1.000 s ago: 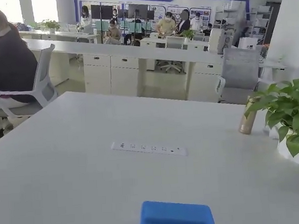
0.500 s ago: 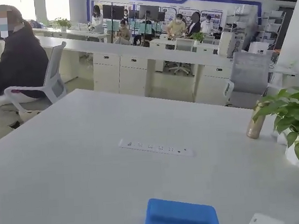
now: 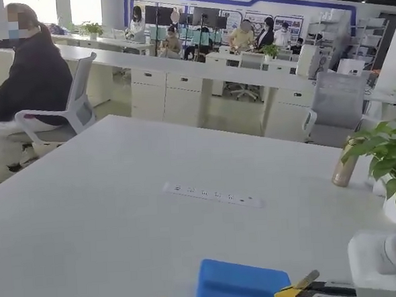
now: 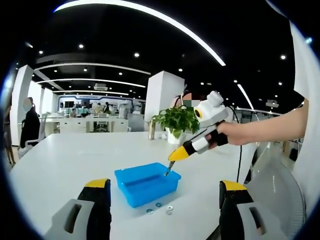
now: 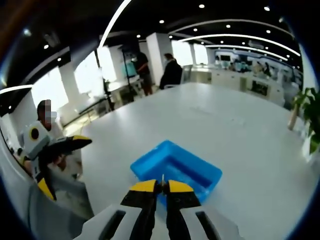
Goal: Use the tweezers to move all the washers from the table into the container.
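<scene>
A few small washers (image 4: 159, 207) lie on the white table (image 4: 60, 165), just before the near wall of the blue container (image 4: 145, 181) (a shallow open tray). The tweezers (image 4: 168, 169) hang tip-down by its right corner, near the washers but apart from them. A clean pick probably calls for lowering the tips astride one washer's rim, pinching gently, then lifting clear of the wall. The right gripper (image 4: 176, 154) is clamped narrow on the tweezers. The left gripper (image 4: 165, 184) stands wide, holding nothing.
</scene>
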